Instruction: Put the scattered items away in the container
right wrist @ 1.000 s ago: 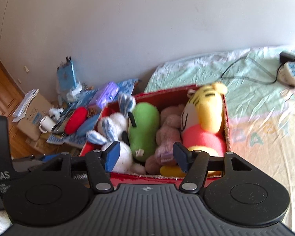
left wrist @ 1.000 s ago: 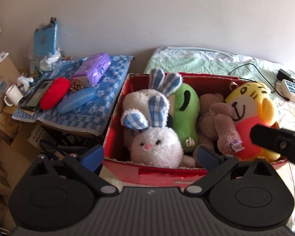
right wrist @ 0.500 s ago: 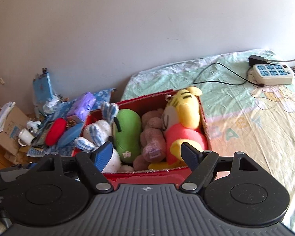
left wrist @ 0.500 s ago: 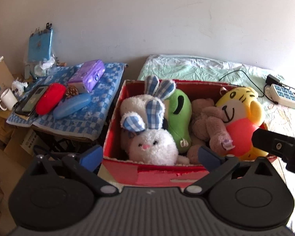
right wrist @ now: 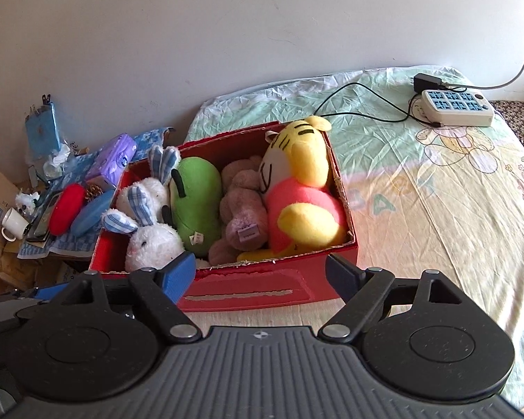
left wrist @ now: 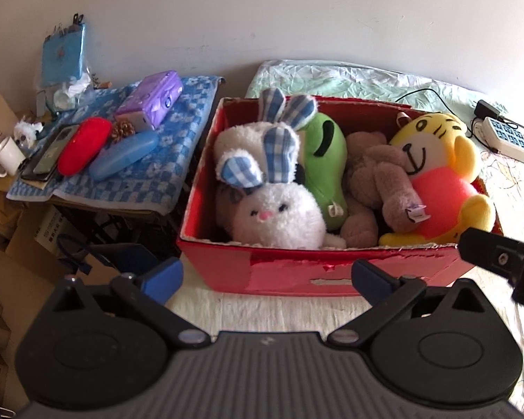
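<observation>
Nearest in the left wrist view, the left claw (left wrist: 267, 276) stands wide apart with nothing between its blue-tipped fingers (left wrist: 164, 277), hanging over the pale bedsheet (left wrist: 262, 309) just in front of the red cardboard box (left wrist: 297, 272). In the right wrist view the right claw (right wrist: 260, 272) has its jaws opening, almost fully spread, and nothing lies between them; it hangs before the same box's near wall, and part of it shows at the right edge of the left view.

The box sits on the bed and is packed with four soft toys, side by side. At the left lies a white plush rabbit with blue checked ears (left wrist: 276, 216), touching a green pear-shaped plush (left wrist: 323, 164). Next is a brown plush bear with a small tag on its limb (left wrist: 377, 181), pressed against a yellow tiger plush in a pink shirt (left wrist: 436, 171), which leans on the box's right wall.

Left of the box, apart from it, a blue-and-white checked cloth (left wrist: 178, 160) covers a low worktop. On it lie a light blue oval case (left wrist: 124, 155), a red oval case (left wrist: 84, 146), a pine cone (left wrist: 122, 127), a dark phone (left wrist: 49, 153) and a purple tissue pack (left wrist: 150, 99). A white mug (left wrist: 7, 157) stands beside the cloth's left edge.

Farther back on the bed, a white power strip with blue sockets (right wrist: 456, 108) rests on the green-printed sheet, a black cable (right wrist: 363, 99) trailing from it toward the box.
</observation>
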A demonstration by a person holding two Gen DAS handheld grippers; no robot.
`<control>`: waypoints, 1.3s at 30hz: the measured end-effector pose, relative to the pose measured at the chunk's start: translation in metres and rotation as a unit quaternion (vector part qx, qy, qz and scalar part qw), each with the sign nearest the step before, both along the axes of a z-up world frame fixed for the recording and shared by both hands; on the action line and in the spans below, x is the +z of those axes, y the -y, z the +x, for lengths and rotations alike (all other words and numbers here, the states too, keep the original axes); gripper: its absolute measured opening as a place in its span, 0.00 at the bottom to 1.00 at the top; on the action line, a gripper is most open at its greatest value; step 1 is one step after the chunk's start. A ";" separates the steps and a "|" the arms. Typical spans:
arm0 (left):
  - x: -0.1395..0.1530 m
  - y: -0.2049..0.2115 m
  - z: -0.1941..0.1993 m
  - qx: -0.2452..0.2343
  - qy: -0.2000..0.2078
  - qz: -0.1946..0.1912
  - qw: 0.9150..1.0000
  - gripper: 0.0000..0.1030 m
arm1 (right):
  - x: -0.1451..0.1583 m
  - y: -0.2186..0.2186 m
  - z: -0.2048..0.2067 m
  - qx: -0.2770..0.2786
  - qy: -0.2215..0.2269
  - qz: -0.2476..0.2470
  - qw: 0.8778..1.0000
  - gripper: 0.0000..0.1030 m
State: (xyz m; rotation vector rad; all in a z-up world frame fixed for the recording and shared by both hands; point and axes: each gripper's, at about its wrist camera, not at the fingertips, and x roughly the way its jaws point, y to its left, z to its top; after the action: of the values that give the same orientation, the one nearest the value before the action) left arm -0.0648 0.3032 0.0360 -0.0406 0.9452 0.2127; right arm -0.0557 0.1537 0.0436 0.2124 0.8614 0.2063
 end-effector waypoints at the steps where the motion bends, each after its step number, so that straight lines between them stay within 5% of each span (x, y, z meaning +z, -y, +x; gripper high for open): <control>1: 0.000 -0.001 0.000 0.000 -0.001 0.002 1.000 0.99 | 0.001 0.000 0.000 -0.002 -0.002 0.001 1.000 0.82; 23: 0.010 -0.005 0.005 0.010 0.007 0.016 1.000 0.99 | -0.004 0.002 0.016 0.000 -0.037 -0.005 0.999 0.84; 39: 0.003 0.071 0.021 -0.044 -0.001 0.020 0.999 0.99 | -0.001 0.073 0.024 -0.061 -0.021 -0.040 0.997 0.84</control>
State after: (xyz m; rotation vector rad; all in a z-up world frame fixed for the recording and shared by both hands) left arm -0.0438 0.2324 0.0394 0.0379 0.9421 0.1510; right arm -0.0315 0.0807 0.0426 0.1950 0.8945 0.0542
